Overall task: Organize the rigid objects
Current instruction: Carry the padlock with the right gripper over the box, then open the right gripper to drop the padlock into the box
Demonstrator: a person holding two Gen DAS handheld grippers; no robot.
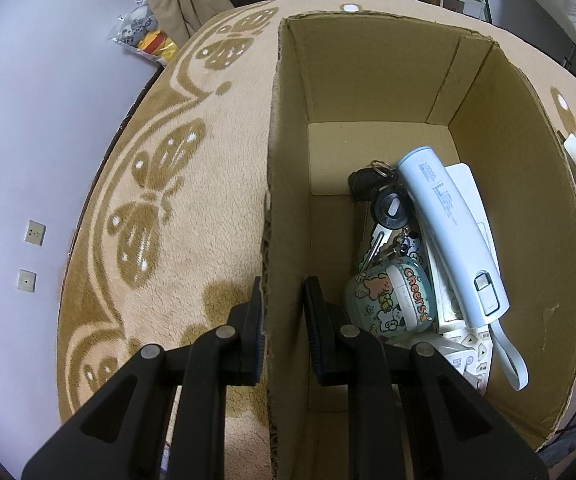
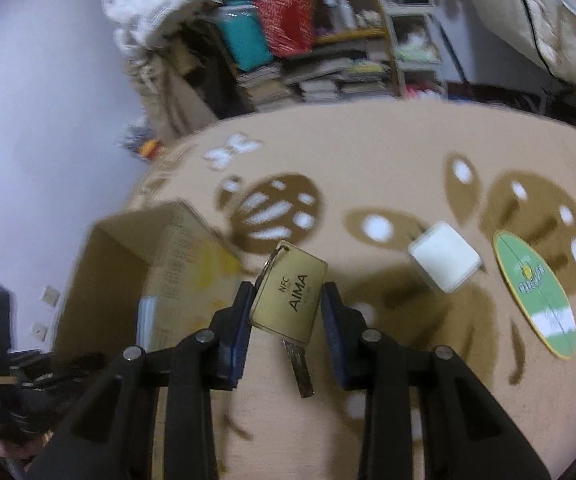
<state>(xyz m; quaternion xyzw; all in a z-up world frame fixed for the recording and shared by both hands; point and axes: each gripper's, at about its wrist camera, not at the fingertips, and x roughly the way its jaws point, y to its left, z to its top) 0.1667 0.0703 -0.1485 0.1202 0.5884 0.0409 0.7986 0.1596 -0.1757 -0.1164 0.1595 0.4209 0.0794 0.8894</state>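
Keytag (image 2: 290, 294), the gold one reading "NFC AIMA", is sitting between the right gripper (image 2: 286, 312) pads, tilted, with a metal key blade (image 2: 299, 372) poking out below it and a ring at its top corner. The pads are pressing on its edges, so the gripper is holding it up off the blanket (image 2: 368, 152), jaws only partway apart. That's only showing in the right wrist view, which is pretty motion-blurred. Same view is also giving you a white charger block (image 2: 444, 256) and a green oval coaster (image 2: 536, 292) lying on the butterfly-pattern blanket off to the right, well apart from the tag, plus the cardboard box (image 2: 160, 248) to the left with some black gear beside it, too blurry to tell more. The left wrist view is looking down into that box and showing what the other one can't: the left gripper (image 1: 282, 304) is nearly closed, pinching the box's near wall (image 1: 284, 200), one finger outside and one inside. On the box floor there's a pale blue power bank (image 1: 452, 232) with a strap, lying on a white remote (image 1: 464, 344), a black key bunch (image 1: 380, 196) next to it, and a little round "cheers" case (image 1: 392, 300) covered in cartoon animals, all touching in one pile against the right side. Shelves of books are sitting behind the blanket in both views.
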